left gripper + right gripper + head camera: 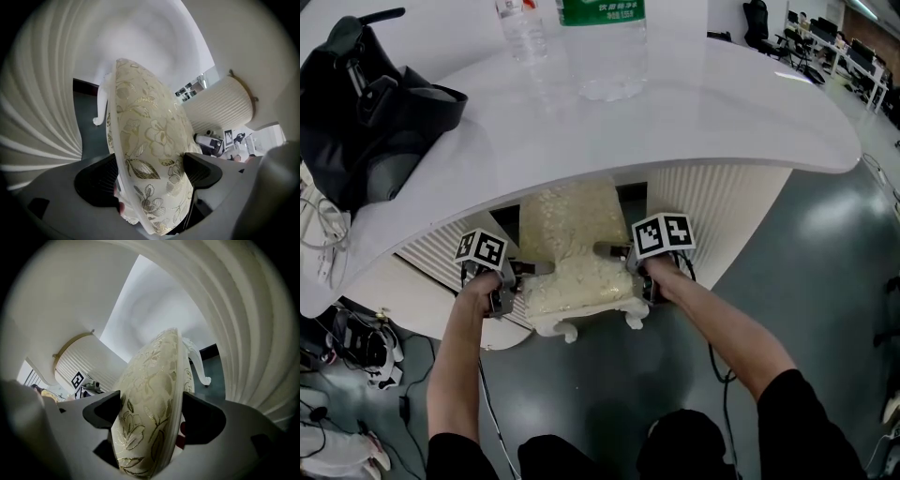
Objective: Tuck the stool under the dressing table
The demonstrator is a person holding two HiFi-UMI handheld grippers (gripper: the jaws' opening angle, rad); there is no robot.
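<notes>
The stool (574, 281) sits about half under the bench (722, 112), and its 2 near legs (569, 332) stand outside. The left gripper (147, 173) and right gripper (152, 414) each have fingers clamped on a side edge of the seat. The stool's long axis points straight away from the person, into the opening. Its far end is hidden, so probably one more push is left.

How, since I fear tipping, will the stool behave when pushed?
Likely rigid: the stool holds shape with left gripper and right gripper shut on opposite edges. Its padded seat may yield under jaws. Short curved legs: probably slides, not tips.
</notes>
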